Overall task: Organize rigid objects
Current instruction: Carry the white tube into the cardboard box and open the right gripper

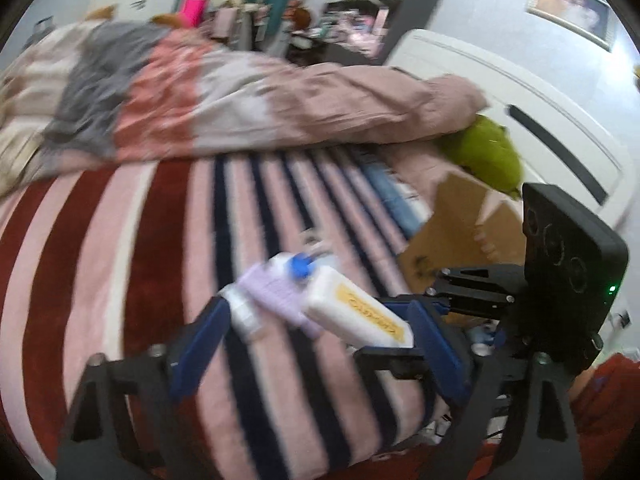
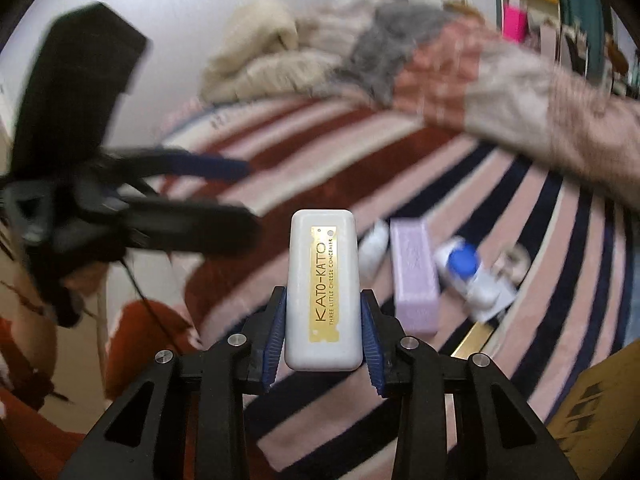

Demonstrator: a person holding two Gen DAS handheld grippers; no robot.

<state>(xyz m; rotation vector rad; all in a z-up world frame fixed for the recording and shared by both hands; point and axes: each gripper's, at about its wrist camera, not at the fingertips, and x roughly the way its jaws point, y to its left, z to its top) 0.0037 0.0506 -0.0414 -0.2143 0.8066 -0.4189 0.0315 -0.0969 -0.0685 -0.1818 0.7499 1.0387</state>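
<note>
The white concealer case [image 2: 323,290] with the gold KATO-KATO label stands upright between the blue pads [image 2: 276,334] of the right gripper [image 2: 323,336], which is clamped on its lower sides – the case is held above the striped blanket [image 2: 400,152]. Just to its right on the blanket lie a lilac box [image 2: 414,276], a small white bottle [image 2: 374,248] beside it, and a white bottle with a blue cap [image 2: 464,262]. In the left wrist view the left gripper [image 1: 320,344] hangs over the same cluster with its jaws apart and nothing between the pads; the picture is blurred. A cardboard box [image 1: 460,228] sits at the bed's right edge, near a green plush toy [image 1: 488,152] – a rumpled pink and grey quilt [image 1: 224,104] lies beyond.
</note>
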